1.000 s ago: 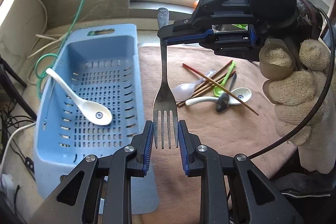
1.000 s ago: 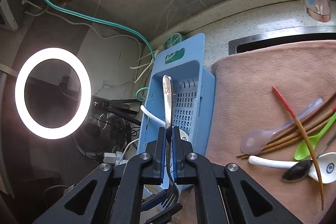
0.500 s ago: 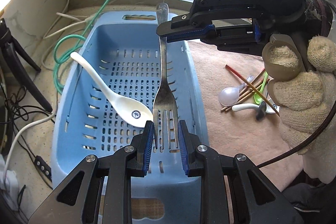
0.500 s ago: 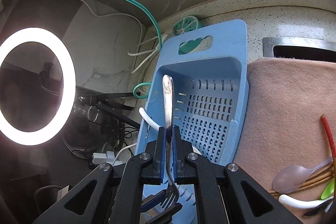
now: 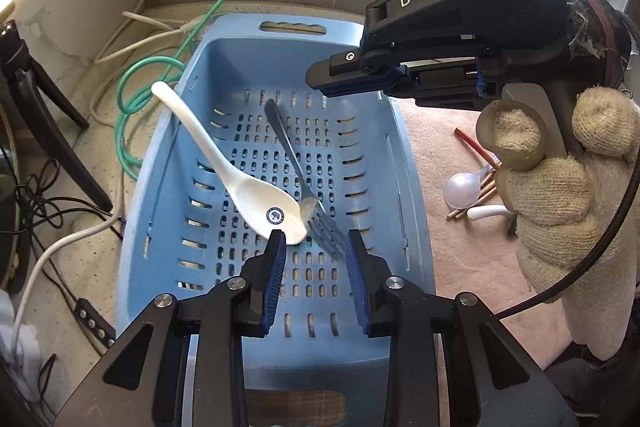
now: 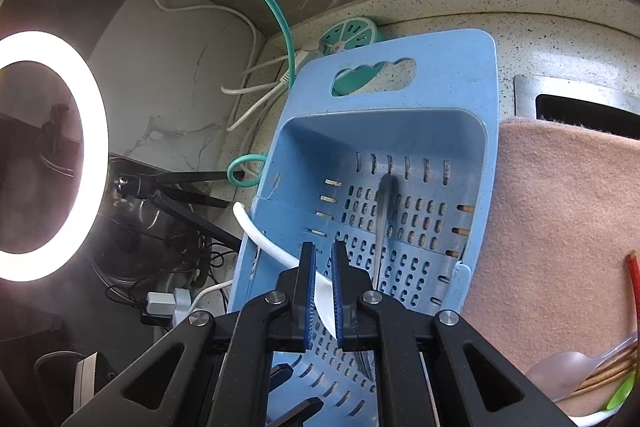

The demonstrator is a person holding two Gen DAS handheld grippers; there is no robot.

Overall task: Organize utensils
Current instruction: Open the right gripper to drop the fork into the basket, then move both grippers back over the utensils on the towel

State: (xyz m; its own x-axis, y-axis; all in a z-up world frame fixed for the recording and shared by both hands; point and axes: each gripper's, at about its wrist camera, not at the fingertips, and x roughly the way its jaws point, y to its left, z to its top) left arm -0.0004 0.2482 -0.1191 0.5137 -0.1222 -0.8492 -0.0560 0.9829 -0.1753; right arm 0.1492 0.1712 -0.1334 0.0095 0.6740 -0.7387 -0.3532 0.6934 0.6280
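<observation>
A metal fork (image 5: 298, 174) lies on the floor of the blue slotted basket (image 5: 404, 163), next to a white ceramic spoon (image 5: 240, 173) that leans on the basket's left wall. The fork also shows in the right wrist view (image 6: 383, 223). My left gripper (image 5: 316, 241) is open and empty just above the fork's tines. My right gripper (image 6: 323, 255) hovers above the basket (image 6: 476, 131), jaws slightly apart and holding nothing; from the left wrist view it is seen at upper right (image 5: 320, 81).
Loose utensils lie on the pink mat (image 5: 460, 247) to the right: a clear plastic spoon (image 5: 462, 189), chopsticks (image 5: 476, 147), a green spoon (image 6: 620, 393). Green hose (image 5: 136, 95) and white cables (image 5: 60, 247) lie left of the basket. A ring light (image 6: 52, 155) stands at left.
My right gripper let go of the fork, which dropped flat into the basket beside the white spoon. My left gripper opened wider. Both grippers moved further over the basket.
</observation>
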